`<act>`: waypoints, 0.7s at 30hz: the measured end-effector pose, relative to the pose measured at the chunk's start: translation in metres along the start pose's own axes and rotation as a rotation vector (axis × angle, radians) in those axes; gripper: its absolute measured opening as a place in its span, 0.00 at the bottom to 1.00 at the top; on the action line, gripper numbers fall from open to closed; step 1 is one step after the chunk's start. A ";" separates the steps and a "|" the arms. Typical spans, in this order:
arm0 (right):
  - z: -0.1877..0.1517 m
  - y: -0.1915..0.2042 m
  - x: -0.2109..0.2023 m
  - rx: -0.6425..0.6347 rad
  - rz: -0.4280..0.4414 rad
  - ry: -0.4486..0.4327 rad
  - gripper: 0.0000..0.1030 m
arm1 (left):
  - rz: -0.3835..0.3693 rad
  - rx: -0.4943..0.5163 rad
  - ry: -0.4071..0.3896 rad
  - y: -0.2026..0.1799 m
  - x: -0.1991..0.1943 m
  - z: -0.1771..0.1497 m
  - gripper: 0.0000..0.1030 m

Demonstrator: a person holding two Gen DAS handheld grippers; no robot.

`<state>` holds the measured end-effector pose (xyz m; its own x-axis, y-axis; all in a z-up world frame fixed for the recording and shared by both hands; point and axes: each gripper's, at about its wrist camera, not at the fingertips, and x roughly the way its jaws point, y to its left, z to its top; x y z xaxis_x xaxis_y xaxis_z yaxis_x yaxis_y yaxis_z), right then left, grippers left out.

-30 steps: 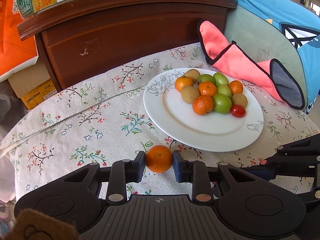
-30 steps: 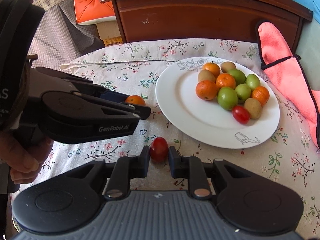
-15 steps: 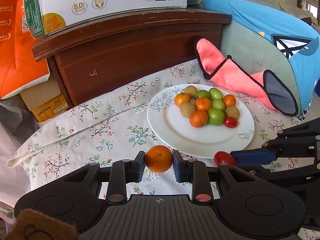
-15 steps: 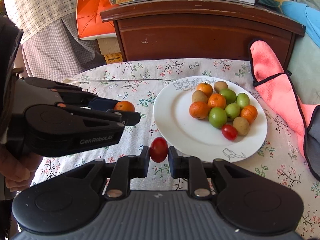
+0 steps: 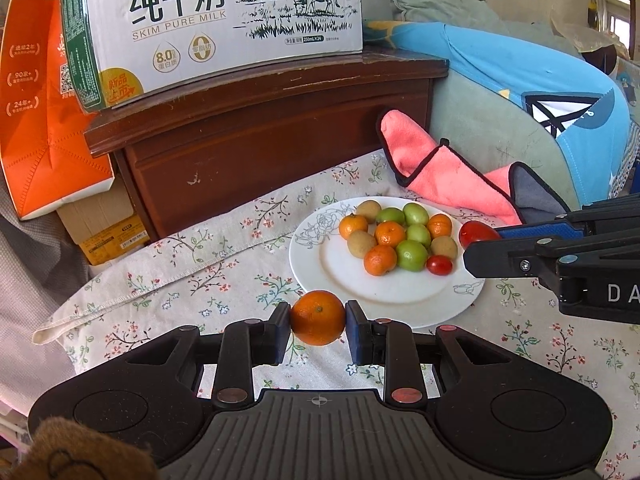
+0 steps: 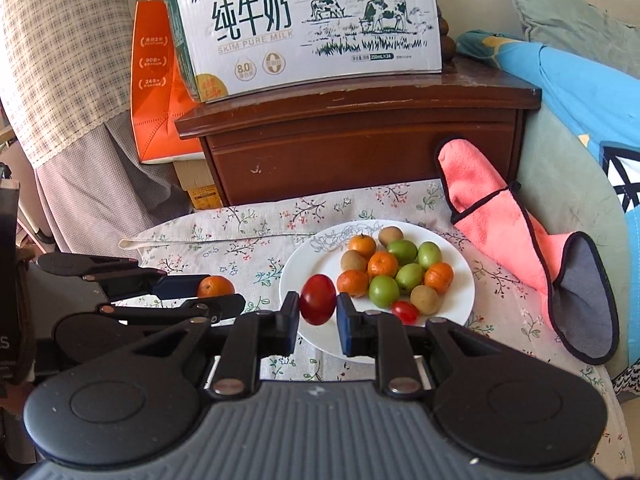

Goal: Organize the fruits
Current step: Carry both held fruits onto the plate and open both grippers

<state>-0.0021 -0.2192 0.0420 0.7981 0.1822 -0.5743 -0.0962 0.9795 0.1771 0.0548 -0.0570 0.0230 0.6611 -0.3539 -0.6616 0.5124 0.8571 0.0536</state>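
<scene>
A small orange is clamped in the left gripper and a red tomato in the right gripper, both held above the floral cloth beside the plate. Delivery appears to be in hand; each fruit must next be carried over the plate's bare part and released gently.

White plate; floral tablecloth; orange mandarin; red tomato; pink cloth.

Floral tablecloth bears white plate, pink cloth.
</scene>
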 end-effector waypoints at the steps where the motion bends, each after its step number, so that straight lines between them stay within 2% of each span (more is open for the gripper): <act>1: 0.000 -0.001 -0.002 0.005 0.001 -0.003 0.19 | -0.001 -0.006 -0.006 0.000 -0.002 0.001 0.26; 12: 0.012 -0.023 -0.015 0.053 -0.033 -0.056 0.19 | -0.052 -0.064 -0.050 0.000 0.001 0.014 0.26; 21: 0.012 -0.036 0.009 0.117 -0.005 0.005 0.19 | -0.112 -0.131 -0.027 0.001 0.026 0.018 0.26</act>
<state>0.0158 -0.2534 0.0397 0.7952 0.1784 -0.5795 -0.0219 0.9636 0.2665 0.0822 -0.0720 0.0198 0.6189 -0.4585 -0.6378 0.5090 0.8525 -0.1190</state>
